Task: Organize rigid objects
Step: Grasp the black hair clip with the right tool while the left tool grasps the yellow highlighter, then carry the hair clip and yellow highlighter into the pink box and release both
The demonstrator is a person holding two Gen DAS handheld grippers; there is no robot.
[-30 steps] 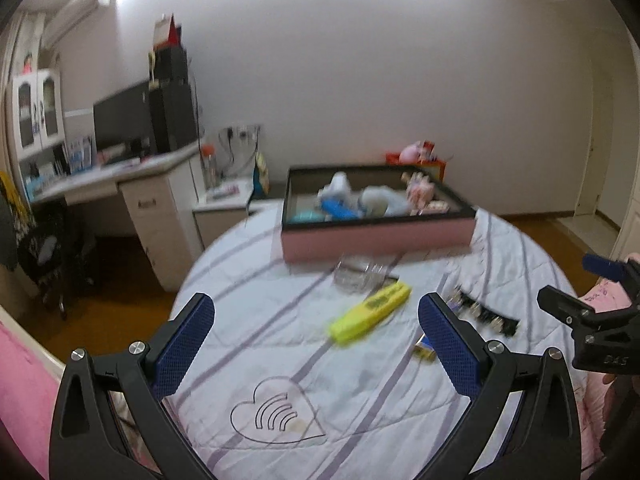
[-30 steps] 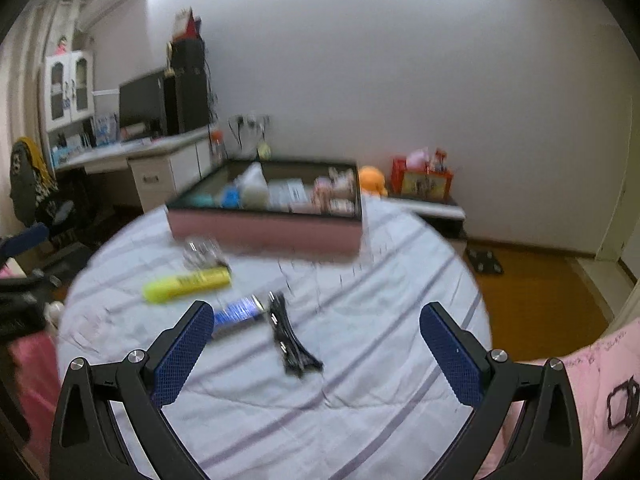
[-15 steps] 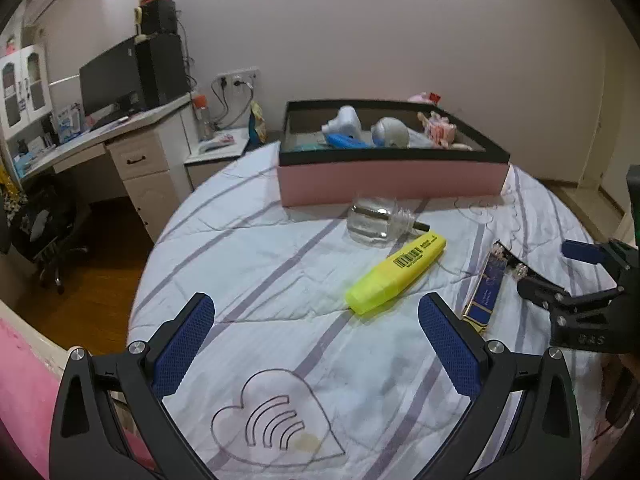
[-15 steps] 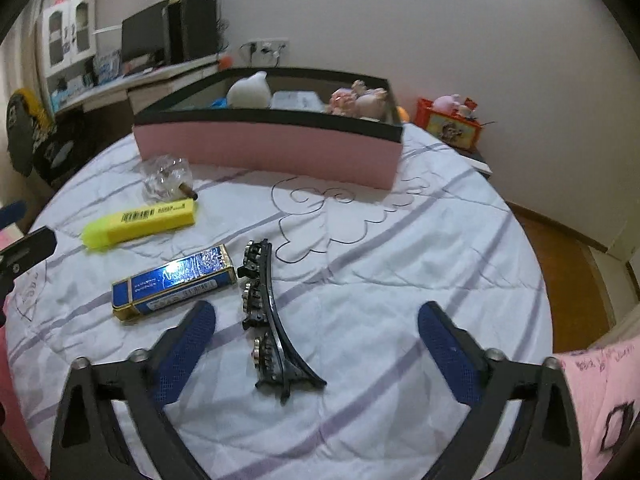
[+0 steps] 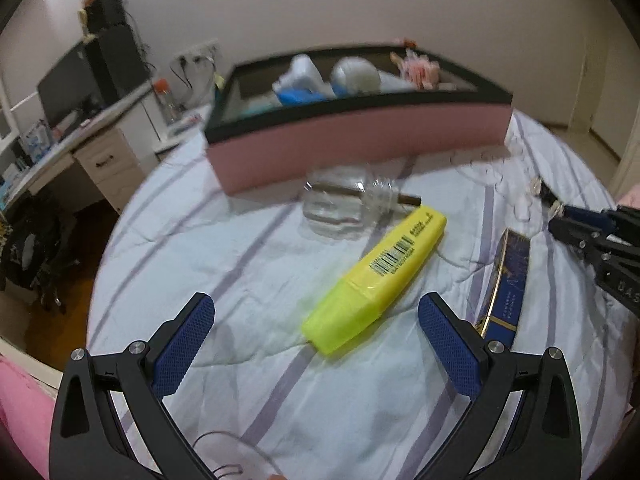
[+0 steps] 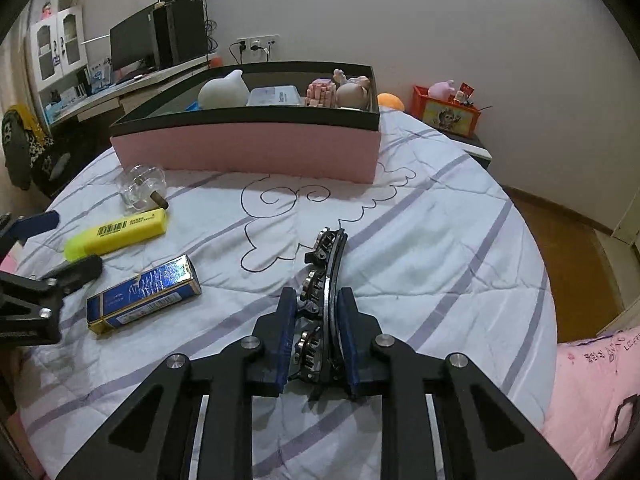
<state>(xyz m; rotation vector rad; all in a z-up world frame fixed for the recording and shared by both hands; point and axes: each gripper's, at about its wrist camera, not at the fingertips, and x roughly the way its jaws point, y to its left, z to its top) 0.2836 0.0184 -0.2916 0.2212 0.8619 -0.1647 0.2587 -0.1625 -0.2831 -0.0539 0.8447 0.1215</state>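
My right gripper is shut on a black hair clip that lies on the round quilted table. My left gripper is open and empty, low over the table, with a yellow highlighter just ahead between its fingers. A blue flat box lies right of the highlighter. A clear glass bottle lies on its side beyond it. The highlighter, blue box and bottle also show in the right wrist view. A pink storage box with a black rim stands at the back.
The pink box holds toys and white items. A desk with a monitor stands far left, a red toy box behind the table on the right. Wooden floor lies past the table's right edge.
My right gripper moved down and forward and closed on the hair clip. My left gripper moved forward and lower toward the highlighter, still open.
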